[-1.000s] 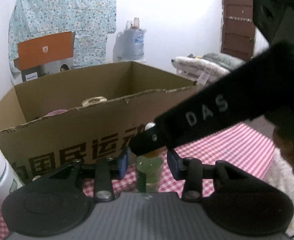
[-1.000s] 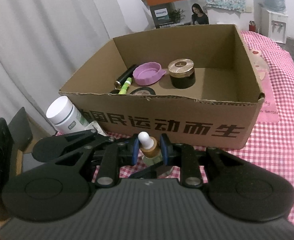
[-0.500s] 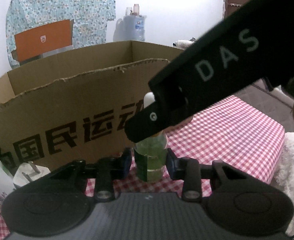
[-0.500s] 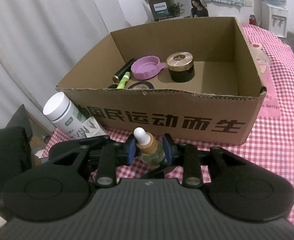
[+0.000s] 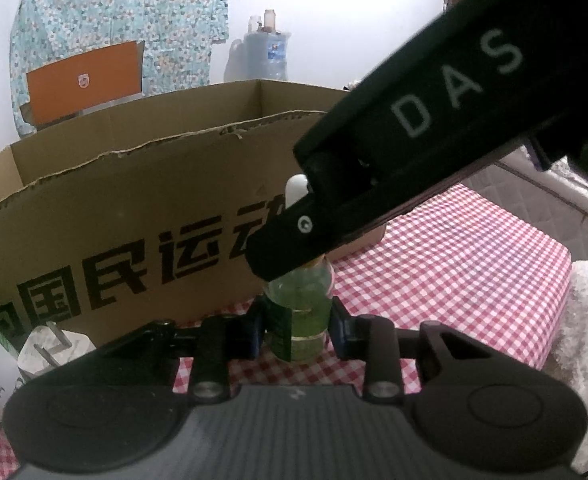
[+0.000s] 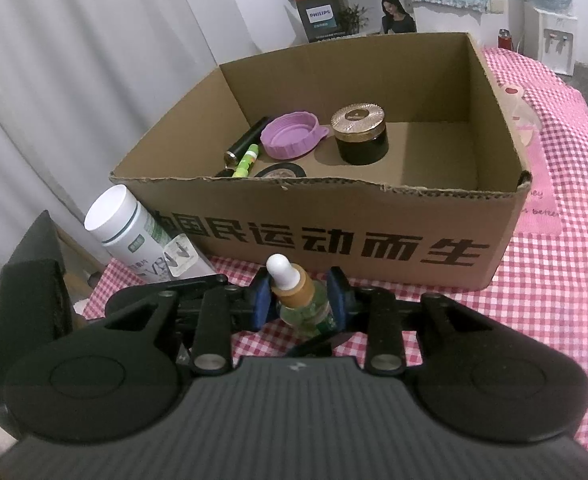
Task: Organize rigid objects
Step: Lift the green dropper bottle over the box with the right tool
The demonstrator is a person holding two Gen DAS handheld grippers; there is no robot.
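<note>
A small green dropper bottle [image 5: 298, 312] with a white bulb and tan collar stands in front of the cardboard box [image 5: 125, 216]. My left gripper [image 5: 296, 330] is shut on its lower body. My right gripper [image 6: 298, 300] is shut on its upper part, seen in the right wrist view as the bottle [image 6: 294, 284] between the blue pads. The right gripper's black body [image 5: 414, 140] crosses over the bottle in the left wrist view. The box [image 6: 374, 236] holds a purple lid [image 6: 291, 140], a dark jar with gold lid [image 6: 360, 134], a black tube and a green tube.
A white cylindrical bottle [image 6: 133, 232] leans at the box's left front corner. A white plug adapter [image 5: 49, 354] lies beside it. The table has a red checked cloth [image 6: 534, 300]. A white curtain hangs at the left. A white towel [image 5: 586, 340] lies at the right.
The left gripper has come lower and nearer and closed on the bottle's body. The right gripper has kept hold of the bottle's top. The box looks nearer.
</note>
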